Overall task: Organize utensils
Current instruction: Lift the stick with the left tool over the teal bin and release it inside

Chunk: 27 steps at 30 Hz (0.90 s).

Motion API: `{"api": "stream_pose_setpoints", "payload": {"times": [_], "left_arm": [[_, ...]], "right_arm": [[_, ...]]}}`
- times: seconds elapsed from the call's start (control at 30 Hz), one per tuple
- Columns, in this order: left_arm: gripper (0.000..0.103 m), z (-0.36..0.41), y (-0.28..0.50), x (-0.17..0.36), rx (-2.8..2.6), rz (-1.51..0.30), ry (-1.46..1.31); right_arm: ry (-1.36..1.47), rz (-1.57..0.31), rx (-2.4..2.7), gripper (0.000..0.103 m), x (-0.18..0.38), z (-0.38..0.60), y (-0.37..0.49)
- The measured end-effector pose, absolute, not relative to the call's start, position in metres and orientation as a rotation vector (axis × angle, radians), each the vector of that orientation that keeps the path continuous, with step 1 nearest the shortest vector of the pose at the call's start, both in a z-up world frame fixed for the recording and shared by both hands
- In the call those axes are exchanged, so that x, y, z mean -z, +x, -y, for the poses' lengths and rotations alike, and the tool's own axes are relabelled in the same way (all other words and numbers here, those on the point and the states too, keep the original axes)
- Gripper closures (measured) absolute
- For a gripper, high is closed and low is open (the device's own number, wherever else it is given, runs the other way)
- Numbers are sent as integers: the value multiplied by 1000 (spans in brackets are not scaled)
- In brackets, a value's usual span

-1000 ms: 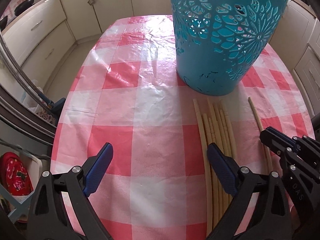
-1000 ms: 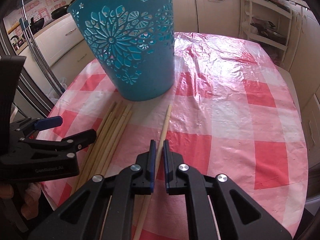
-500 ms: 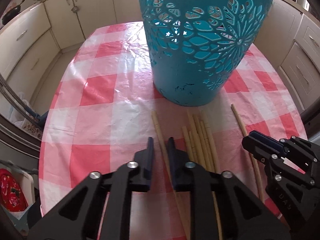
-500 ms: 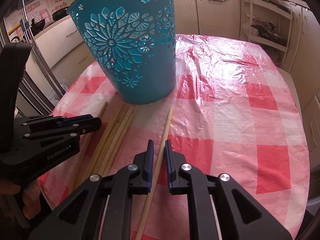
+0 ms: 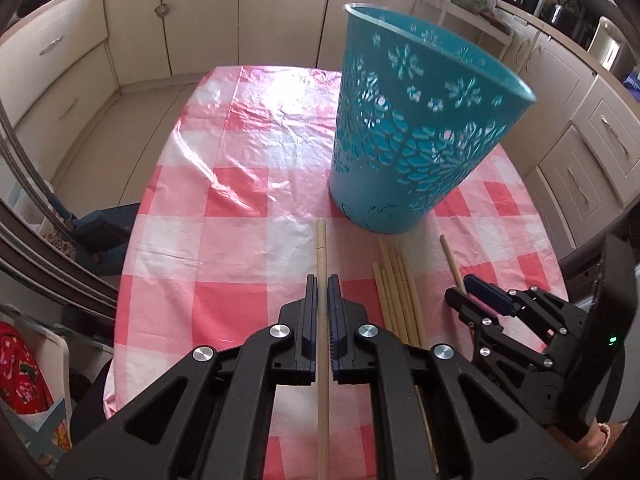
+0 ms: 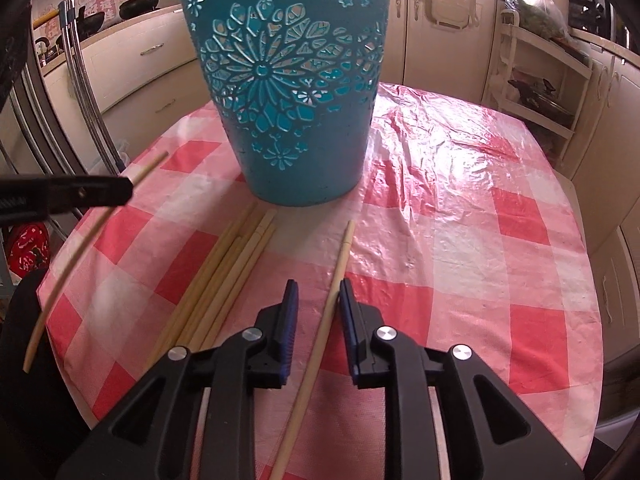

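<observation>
One chopstick (image 5: 321,264) is clamped in your left gripper (image 5: 322,292), tip toward 12 o'clock. Your right gripper (image 6: 316,300) is opening; a single chopstick (image 6: 340,264) lies between its pads.

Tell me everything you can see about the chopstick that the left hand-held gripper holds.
The chopstick is a long, thin, pale stick that looks like bamboo or wood, with a blunt squared end toward the blue basket. The left hand-held gripper is shut on it, with its pads pressing both sides. In the right wrist view the chopstick hangs tilted above the checked tablecloth, apart from the chopstick bundle lying there.
</observation>
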<state>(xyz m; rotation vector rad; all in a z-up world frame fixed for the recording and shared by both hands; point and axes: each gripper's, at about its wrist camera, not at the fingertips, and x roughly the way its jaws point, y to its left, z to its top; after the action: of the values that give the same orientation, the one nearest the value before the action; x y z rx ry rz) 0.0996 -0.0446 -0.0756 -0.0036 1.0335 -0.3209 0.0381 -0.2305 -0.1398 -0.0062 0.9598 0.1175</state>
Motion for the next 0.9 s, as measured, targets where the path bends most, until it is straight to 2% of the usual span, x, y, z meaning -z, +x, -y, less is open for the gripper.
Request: {"api": "stream_pose_setpoints", "payload": {"times": [0.33,0.63,0.9], "left_arm": [[98,22,95,-19,366,-818,-105],[98,49,124,-103,422,-543,-179],[98,85,175,-117,381,-380,-248]], "right_arm": [[-23,-954,-108,80,140,226,36],[-21,-954,-111,76,140,224,35],[-33,-953,-127,67,141,217,35]]}}
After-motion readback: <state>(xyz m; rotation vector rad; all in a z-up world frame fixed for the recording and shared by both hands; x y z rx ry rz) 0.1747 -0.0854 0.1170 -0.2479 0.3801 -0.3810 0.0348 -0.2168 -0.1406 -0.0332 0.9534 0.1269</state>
